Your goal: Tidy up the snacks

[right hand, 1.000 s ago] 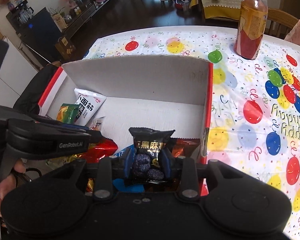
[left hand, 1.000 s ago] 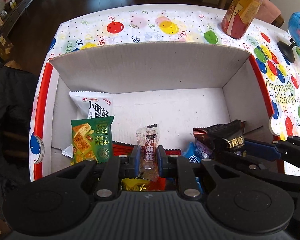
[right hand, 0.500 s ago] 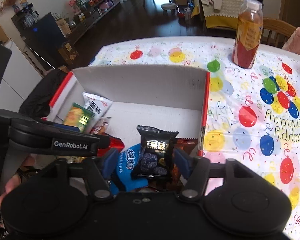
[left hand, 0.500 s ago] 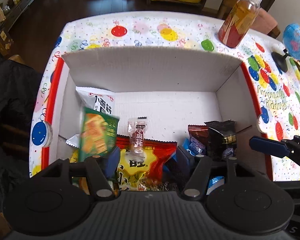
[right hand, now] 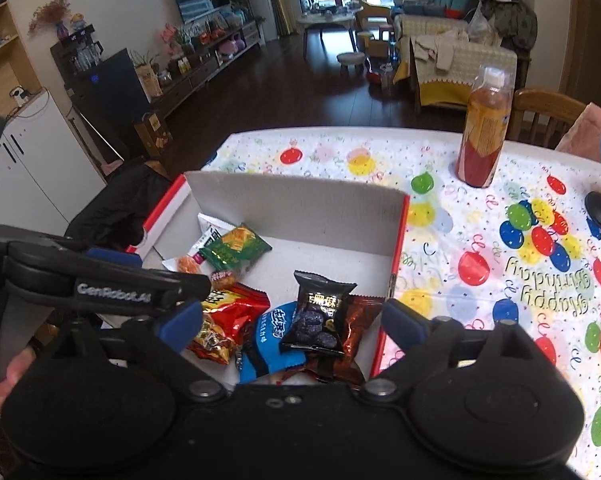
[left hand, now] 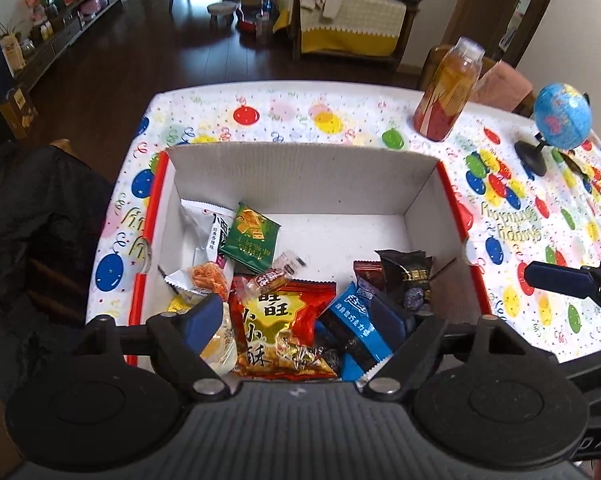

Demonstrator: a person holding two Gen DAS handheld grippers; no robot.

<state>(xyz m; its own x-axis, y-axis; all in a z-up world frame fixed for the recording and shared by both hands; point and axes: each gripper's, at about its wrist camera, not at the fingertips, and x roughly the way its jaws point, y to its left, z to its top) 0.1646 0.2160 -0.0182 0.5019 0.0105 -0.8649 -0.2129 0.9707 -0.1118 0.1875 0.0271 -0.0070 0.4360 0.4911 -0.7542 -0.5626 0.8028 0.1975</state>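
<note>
A white cardboard box with red edges stands on the table and holds several snack packets. In the left wrist view they include a red and yellow bag, a green cracker packet, a small clear twist packet, a white packet, a blue packet and a black sesame packet. My left gripper is open and empty above the box's near side. My right gripper is open and empty above the black sesame packet.
A tea bottle stands at the table's far side. A small blue globe stands at the right. A balloon-print cloth covers the table. A dark jacket on a chair is left of the box.
Both grippers opened and let go: the left released the small twist packet, the right released the black sesame packet. Both packets now lie in the box. Both grippers rose and pulled back.
</note>
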